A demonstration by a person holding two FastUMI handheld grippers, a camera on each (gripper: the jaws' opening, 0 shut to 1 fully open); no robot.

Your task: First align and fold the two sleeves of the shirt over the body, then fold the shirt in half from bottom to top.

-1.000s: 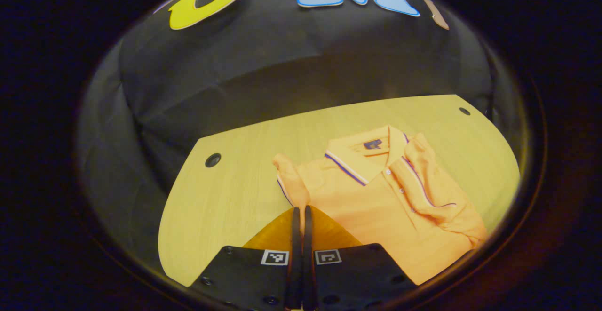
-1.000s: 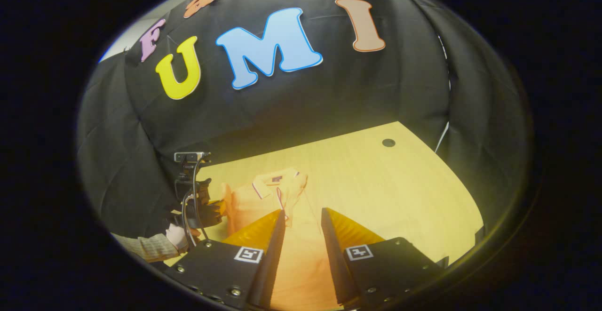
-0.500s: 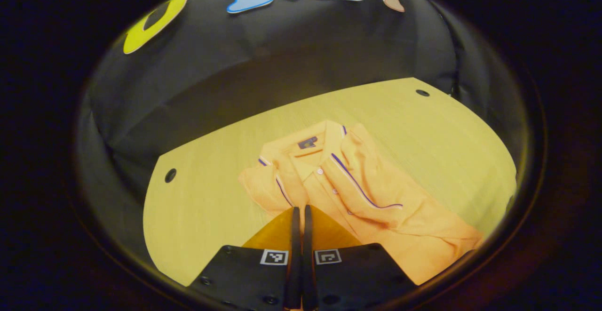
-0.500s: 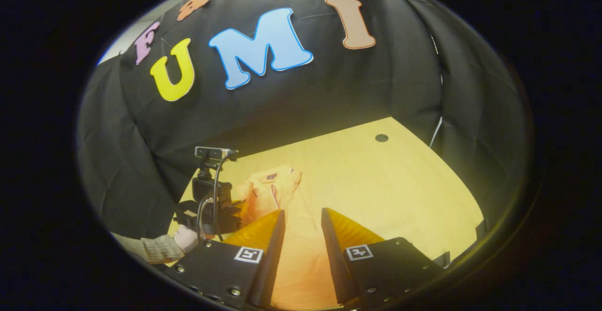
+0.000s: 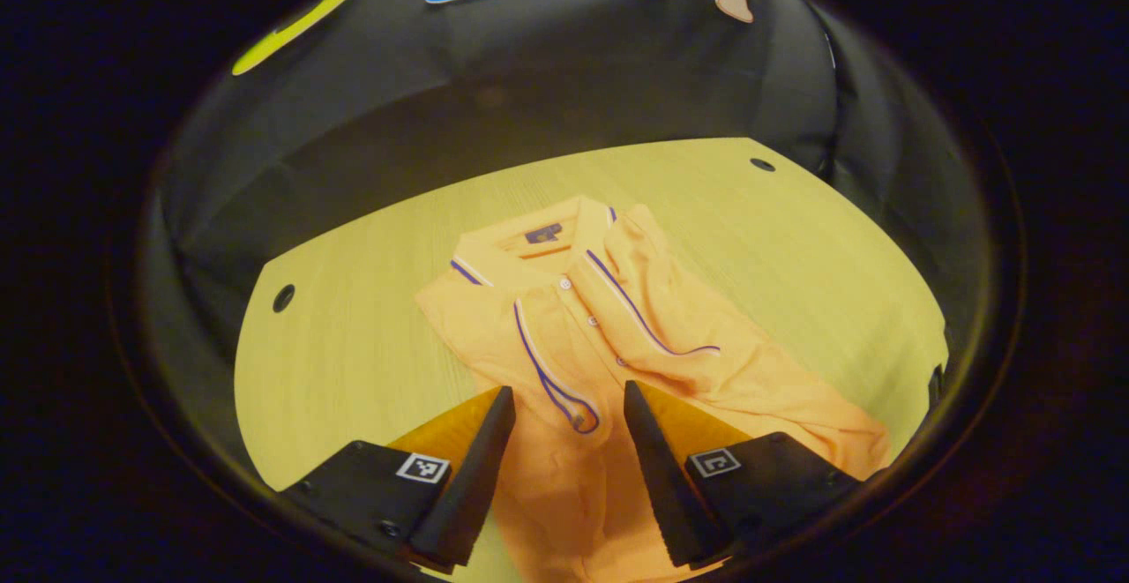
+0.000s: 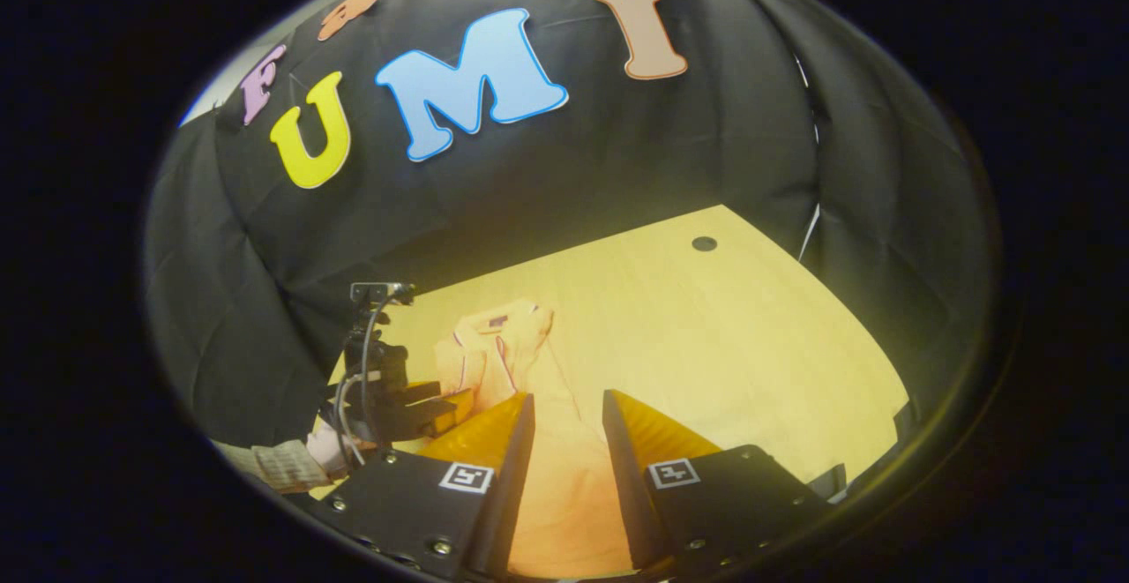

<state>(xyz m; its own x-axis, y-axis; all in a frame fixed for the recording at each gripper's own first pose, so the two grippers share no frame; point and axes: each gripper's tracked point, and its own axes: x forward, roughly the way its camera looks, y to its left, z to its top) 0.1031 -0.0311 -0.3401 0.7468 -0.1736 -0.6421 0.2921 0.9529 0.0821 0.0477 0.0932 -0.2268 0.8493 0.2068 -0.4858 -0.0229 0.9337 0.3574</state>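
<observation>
Both sleeves lie folded over the shirt [image 5: 609, 336] on the table [image 5: 353, 362], so sleeve step looks done. My left gripper [image 5: 564, 407] is spread, empty; right gripper [image 6: 566, 415] spread too. Next, I reckon: grab the hem, fold upward.

Both views look down, sharing the shirt [image 5: 609, 336]
</observation>
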